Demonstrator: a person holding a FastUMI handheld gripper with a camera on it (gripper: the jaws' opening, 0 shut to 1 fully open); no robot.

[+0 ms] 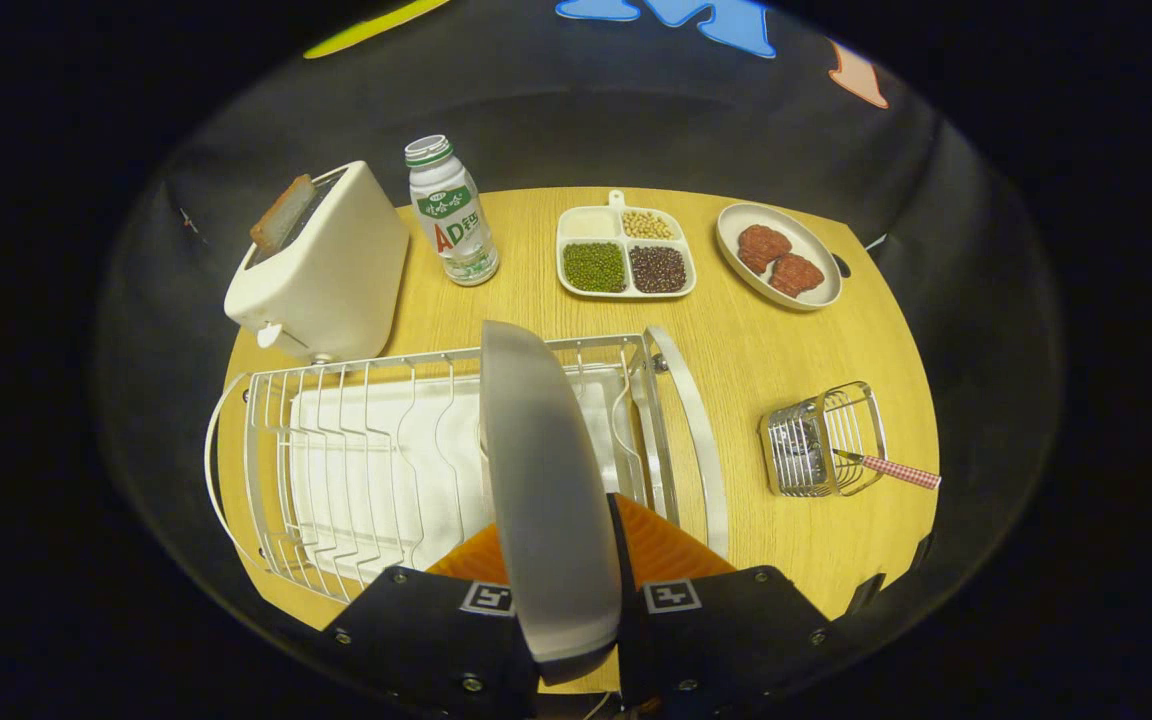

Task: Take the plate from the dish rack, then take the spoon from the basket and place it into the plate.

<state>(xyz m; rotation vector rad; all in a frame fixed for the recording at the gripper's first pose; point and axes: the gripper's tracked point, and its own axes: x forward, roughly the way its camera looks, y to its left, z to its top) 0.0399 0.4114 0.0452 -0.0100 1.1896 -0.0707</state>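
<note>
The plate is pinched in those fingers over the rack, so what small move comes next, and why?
Probably carry the plate, held on edge in the gripper, sideways off the rack and lay it flat on the bare table, so the spoon in the basket has somewhere to go.

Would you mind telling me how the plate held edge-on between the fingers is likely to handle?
The plate looks rigid and probably breakable. Its smooth surface may slip in the hand-held gripper, whose fingers pinch only its near rim. Held upright over the dish rack, it could swing.

gripper [568,590]: black housing blocks either side, round screw heads along edges, square fiducial tag on each finger mount.
</note>
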